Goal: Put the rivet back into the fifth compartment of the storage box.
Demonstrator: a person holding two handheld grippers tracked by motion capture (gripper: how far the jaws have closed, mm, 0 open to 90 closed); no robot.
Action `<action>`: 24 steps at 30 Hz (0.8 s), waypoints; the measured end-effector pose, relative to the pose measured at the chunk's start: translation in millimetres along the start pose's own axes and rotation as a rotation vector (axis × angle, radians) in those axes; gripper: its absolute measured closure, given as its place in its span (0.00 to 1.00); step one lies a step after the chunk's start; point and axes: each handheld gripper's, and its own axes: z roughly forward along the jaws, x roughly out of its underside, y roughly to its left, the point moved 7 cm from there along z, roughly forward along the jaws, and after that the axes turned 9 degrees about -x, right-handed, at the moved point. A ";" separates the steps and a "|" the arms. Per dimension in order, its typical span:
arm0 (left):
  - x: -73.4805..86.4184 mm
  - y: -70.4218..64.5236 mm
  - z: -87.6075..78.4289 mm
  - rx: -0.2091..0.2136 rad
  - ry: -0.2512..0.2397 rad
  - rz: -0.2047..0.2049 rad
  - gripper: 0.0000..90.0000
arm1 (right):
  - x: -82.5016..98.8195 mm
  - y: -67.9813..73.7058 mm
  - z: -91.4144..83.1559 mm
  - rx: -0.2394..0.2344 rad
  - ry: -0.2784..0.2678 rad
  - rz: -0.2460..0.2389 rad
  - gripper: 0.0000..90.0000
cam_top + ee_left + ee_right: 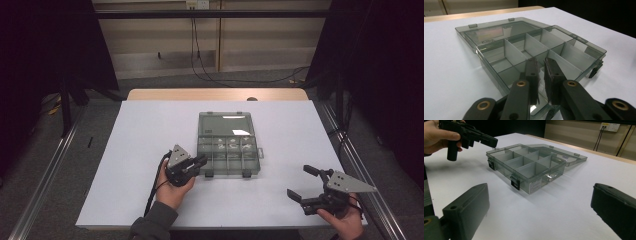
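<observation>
Nearest me, by the table's (150,150) front right corner, my right claw (304,182) hangs over the white top with its jaws spread wide and nothing between them. Its own camera shows the two black pads (469,207) far apart at the bottom corners.

Further in, near the front middle, my left claw (200,161) is held just at the front left corner of the clear compartment box (229,150). The high view leaves its jaws hard to read. The left claw view shows them nearly closed, a narrow gap between the tips, holding nothing, poised just above the box's near compartments (506,58).

The box sits at the table's centre, lid (223,123) folded back flat toward the far edge. The right claw view shows its two dark latches (515,182) hanging on the front wall, and my left hand (436,137).
</observation>
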 end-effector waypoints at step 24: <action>-3.1 -0.3 -10.2 0.061 -0.013 -0.028 0.52 | 1.2 -3.3 -1.3 0.006 -0.002 0.014 0.02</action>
